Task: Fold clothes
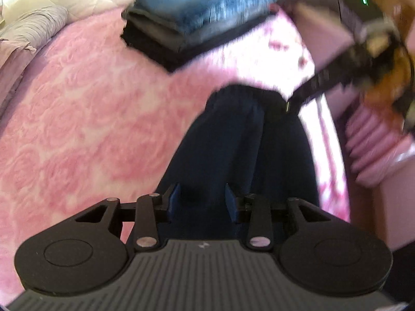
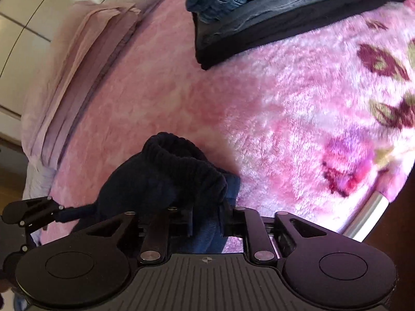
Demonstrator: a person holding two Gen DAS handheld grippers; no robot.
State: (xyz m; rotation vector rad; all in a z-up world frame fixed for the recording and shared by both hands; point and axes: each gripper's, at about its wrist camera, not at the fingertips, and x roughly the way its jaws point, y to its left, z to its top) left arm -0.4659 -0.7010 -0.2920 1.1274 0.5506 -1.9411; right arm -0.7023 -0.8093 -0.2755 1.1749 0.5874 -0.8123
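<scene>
— On the pink fuzzy blanket, what is seen?
— Dark blue pants are laid near the front. Cloth is pinched by the left gripper and by the right gripper.
— Is anything seen further back?
— A stack of folded clothes, with blue jeans on top, is set at the far side. Folded pink sheets are seen on the left.
— Can any words be read?
— No writing can be read; only a tiny mark is seen on each gripper.
</scene>
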